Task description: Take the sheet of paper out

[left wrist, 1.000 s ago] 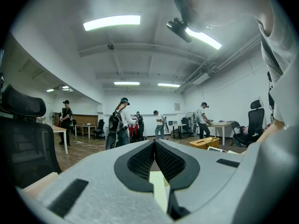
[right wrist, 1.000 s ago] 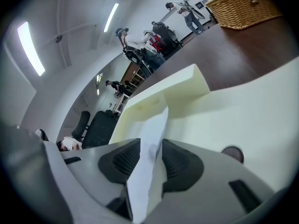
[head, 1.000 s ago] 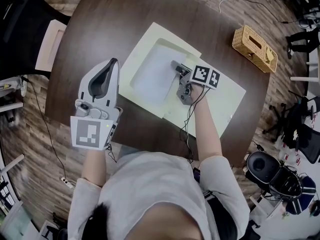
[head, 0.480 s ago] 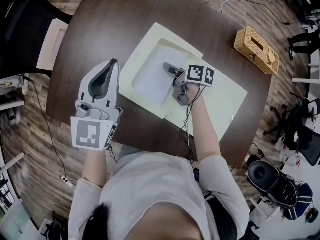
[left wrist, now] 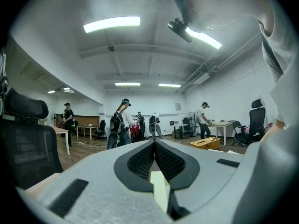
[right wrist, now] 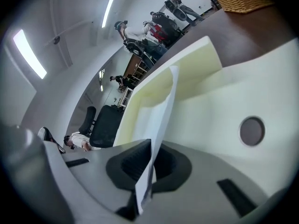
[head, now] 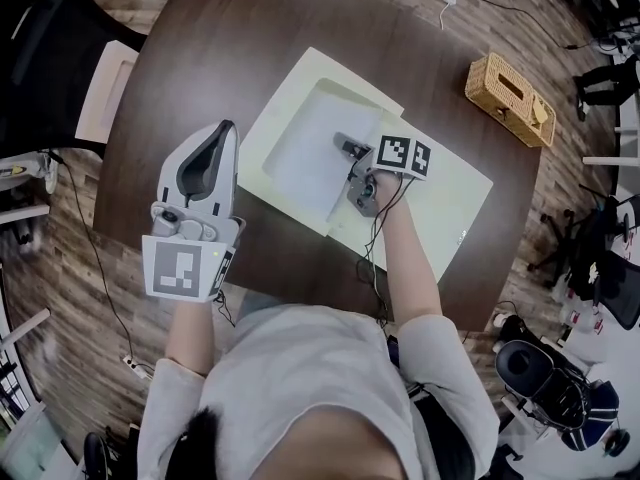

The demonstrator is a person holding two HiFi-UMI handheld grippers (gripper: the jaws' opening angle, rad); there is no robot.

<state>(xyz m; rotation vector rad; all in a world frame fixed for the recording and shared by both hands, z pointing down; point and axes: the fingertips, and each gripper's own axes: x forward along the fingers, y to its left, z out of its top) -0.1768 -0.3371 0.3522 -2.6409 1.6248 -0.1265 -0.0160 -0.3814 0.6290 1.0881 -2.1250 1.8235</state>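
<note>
Pinches one edge of the sheet of paper in the right gripper, squeezed shut on it. Lifts that edge up a little. Leaves the rest of the sheet lying in the sunk part of the pale yellow folder on the brown table. Holds the left gripper level by the near side of the folder, closed on nothing and touching nothing.

Could go wrong in a few ways from here. Might rip if tugged hard or sideways, being thin and caught only at one edge. Might slip out of the pinch, with so little held. Might drag the folder along too, with nothing pressing it down. Might bend or crumple against the folder's wall if pulled low. Looks safer lifted slowly and straight.
</note>
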